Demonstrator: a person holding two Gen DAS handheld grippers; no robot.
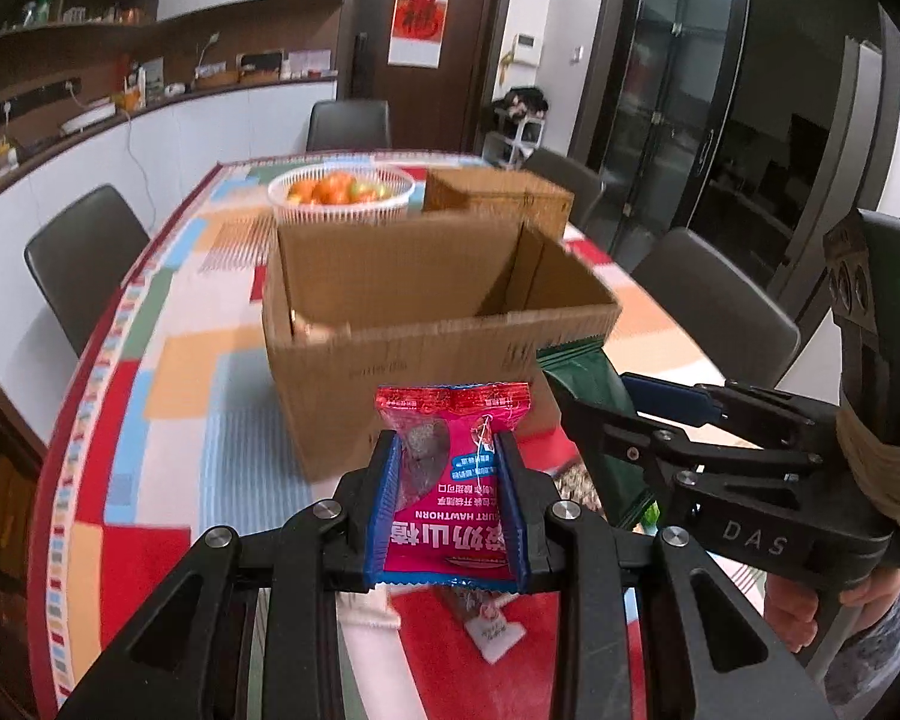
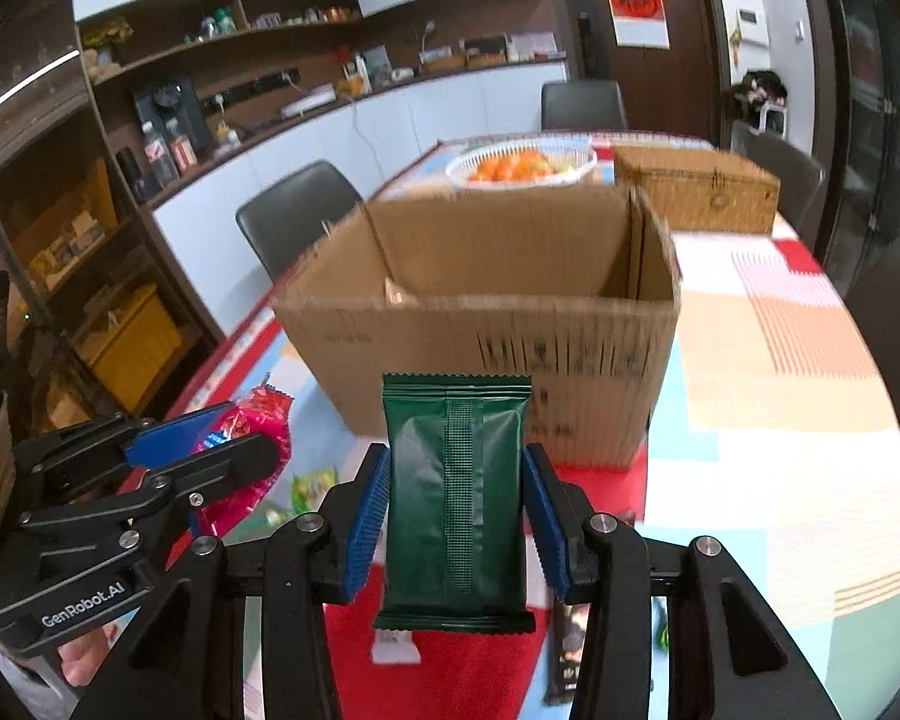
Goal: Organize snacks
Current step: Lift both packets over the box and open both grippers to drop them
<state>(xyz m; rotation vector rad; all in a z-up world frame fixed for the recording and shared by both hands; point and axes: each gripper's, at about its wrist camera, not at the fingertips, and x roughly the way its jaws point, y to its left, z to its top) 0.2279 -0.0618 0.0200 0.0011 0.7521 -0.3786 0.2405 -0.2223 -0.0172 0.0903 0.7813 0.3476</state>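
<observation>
A dining room, its patchwork-cloth surface (image 1: pixel 168 372) carrying an open cardboard box (image 1: pixel 426 336) and loose snacks.

On the left, the left claw (image 1: pixel 450 498) is pinching a red hawthorn packet (image 1: pixel 459 480) across its width, holding it up just short of the box; on the right, the right claw (image 2: pixel 456 516) is pinching a dark green foil pouch (image 2: pixel 457 498) the same way, facing the box's near wall. Both packets are looking light, soft and crinkly, likely slippery, so gripping the flat middle rather than the sealed edges seems wisest. More wrappers are lying on the cloth beneath.
</observation>
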